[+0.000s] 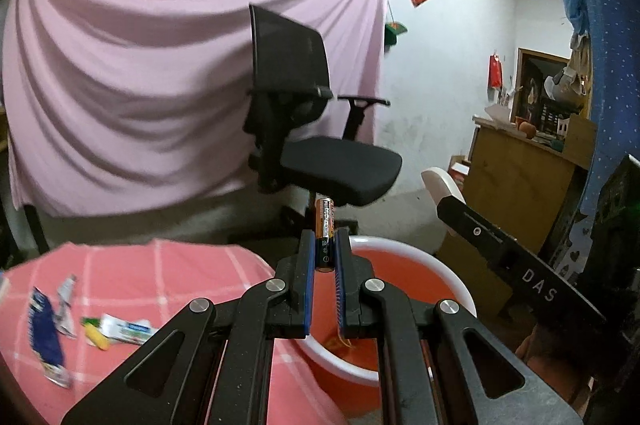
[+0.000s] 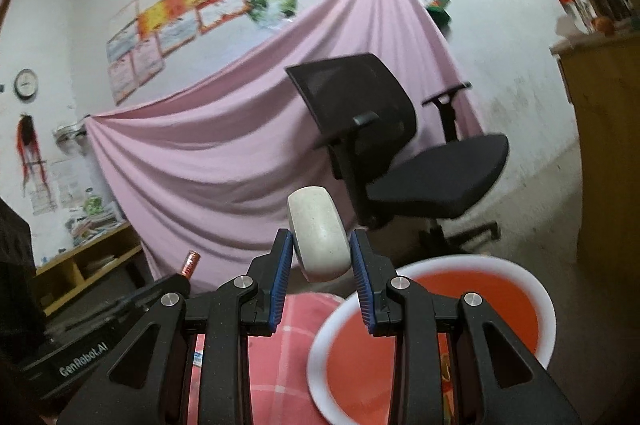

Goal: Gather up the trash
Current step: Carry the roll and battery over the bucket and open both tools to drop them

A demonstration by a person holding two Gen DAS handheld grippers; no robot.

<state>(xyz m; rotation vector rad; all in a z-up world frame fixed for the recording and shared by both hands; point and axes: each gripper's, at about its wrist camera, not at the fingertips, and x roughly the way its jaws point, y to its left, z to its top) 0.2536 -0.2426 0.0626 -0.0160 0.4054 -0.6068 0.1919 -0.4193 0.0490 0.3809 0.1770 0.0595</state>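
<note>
— Two items are held: a battery [image 1: 325,233] is pinched upright in the left gripper [image 1: 323,257], a white oval piece [image 2: 319,233] is clamped in the right gripper [image 2: 322,257].

— And the bin?

— The orange bin [image 1: 404,289] is seen just beyond and below both. Wrappers [image 1: 46,337] and a tube [image 1: 126,329] remain uncollected on the pink tablecloth [image 1: 160,273], left of the left gripper.

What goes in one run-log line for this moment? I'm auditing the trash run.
left gripper: shut on upright orange-black battery | right gripper: shut on white oval plastic piece | both above red white-rimmed bin
</note>
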